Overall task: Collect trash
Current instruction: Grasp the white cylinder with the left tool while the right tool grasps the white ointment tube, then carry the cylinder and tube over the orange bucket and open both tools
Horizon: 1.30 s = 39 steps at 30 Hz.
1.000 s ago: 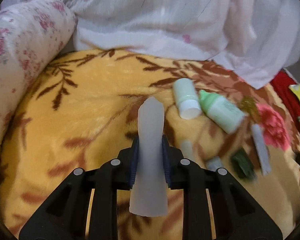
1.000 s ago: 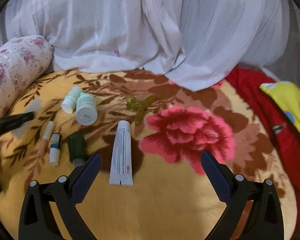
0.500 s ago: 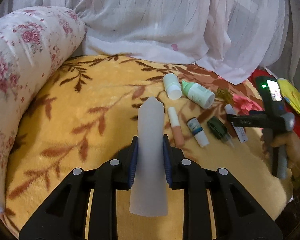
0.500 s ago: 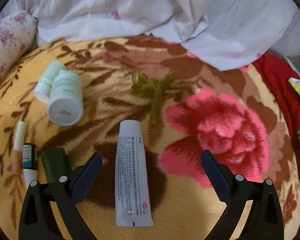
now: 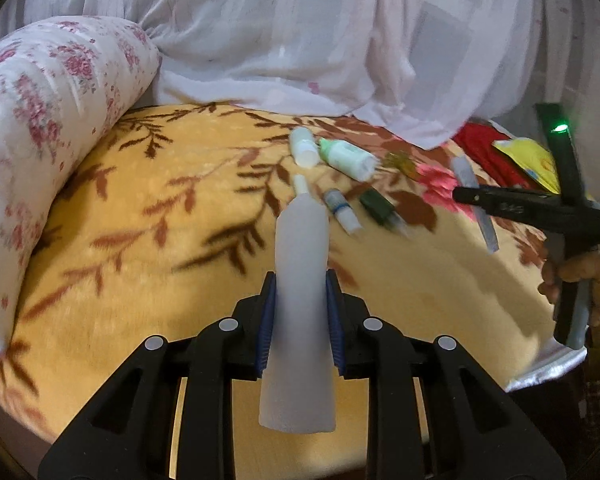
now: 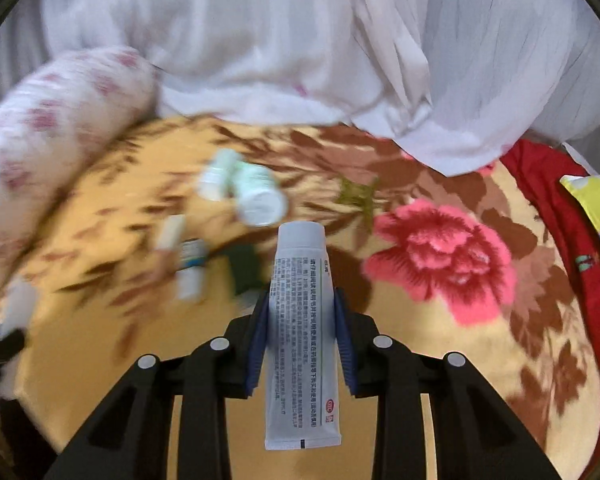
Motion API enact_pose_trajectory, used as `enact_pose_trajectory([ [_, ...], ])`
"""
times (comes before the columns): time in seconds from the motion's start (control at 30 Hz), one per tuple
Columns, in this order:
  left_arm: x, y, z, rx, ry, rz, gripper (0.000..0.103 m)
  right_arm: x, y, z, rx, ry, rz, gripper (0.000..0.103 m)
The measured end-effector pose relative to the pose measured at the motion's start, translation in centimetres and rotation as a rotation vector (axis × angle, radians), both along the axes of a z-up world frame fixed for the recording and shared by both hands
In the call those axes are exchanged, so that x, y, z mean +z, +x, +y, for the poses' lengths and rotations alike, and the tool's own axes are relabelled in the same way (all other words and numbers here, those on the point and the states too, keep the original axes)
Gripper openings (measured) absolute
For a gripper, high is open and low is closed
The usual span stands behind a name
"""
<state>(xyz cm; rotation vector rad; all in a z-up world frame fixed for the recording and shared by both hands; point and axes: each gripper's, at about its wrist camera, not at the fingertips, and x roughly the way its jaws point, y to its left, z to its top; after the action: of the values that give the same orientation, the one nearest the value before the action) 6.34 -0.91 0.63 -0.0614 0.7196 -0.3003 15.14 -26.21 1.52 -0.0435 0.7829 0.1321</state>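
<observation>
Trash items lie scattered on the floral blanket (image 5: pixel 148 240). Left hand-held gripper (image 5: pixel 300 316) clamps a translucent tube (image 5: pixel 300 304). Right hand-held gripper (image 6: pixel 302 340), jaws just closed, pinches a white ointment tube (image 6: pixel 300 320). At 12 o'clock beyond it: green-capped bottles (image 6: pixel 252 196), dropper vial (image 6: pixel 190 268).

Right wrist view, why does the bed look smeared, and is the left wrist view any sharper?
Right wrist view: motion blur smears the blanket and small bottles, while the held tube stays crisp, its print legible. Left wrist view: mostly sharp, only the items near the right tongs streak slightly; both bend at the fisheye edges.
</observation>
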Motion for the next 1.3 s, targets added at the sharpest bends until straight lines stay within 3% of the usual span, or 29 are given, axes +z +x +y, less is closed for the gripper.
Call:
enact_pose_trajectory([
  [0.13, -0.7, -5.0, 0.2, -0.034, 0.000, 0.034, 0.023, 1.0, -7.6, 2.1, 0.097, 0.068, -0.034, 0.031],
  [0.33, -3.7, -11.0, 0.8, -0.059, 0.014, 0.137, 0.023, -1.1, -16.8, 5.8, 0.218, 0.163, 0.019, 0.031],
  [0.67, -5.7, -15.6, 1.0, -0.089, 0.050, 0.200, 0.024, -6.7, -23.2, 9.0, 0.308, 0.197, 0.194, 0.031],
  [0.73, -5.9, -16.2, 1.0, -0.087, 0.054, 0.206, 0.026, -7.4, -23.6, 9.4, 0.325, 0.192, 0.225, 0.037],
  [0.77, -5.8, -16.4, 1.2, -0.077, 0.055, 0.205, 0.031, -7.6, -23.9, 9.5, 0.336, 0.183, 0.232, 0.047],
  [0.8, -5.7, -16.6, 1.4, -0.065, 0.056, 0.204, 0.047, -7.5, -24.2, 9.5, 0.333, 0.171, 0.219, 0.080],
  [0.83, -5.6, -16.6, 1.5, -0.048, 0.065, 0.202, 0.059, -7.4, -24.4, 9.4, 0.325, 0.157, 0.202, 0.099],
  [0.87, -5.3, -16.6, 1.8, -0.019, 0.079, 0.190, 0.080, -6.8, -24.8, 9.2, 0.312, 0.144, 0.152, 0.098],
  [0.9, -4.8, -16.9, 2.3, 0.020, 0.092, 0.157, 0.087, -6.3, -24.8, 9.0, 0.305, 0.138, 0.119, 0.098],
  [1.13, -0.9, -17.3, 3.4, 0.110, 0.080, -0.030, 0.093, -3.0, -23.5, 6.0, 0.221, 0.211, -0.017, 0.098],
  [1.3, 0.8, -16.5, 3.0, 0.135, 0.120, -0.107, 0.093, -1.5, -22.3, 4.8, 0.173, 0.185, -0.074, 0.098],
])
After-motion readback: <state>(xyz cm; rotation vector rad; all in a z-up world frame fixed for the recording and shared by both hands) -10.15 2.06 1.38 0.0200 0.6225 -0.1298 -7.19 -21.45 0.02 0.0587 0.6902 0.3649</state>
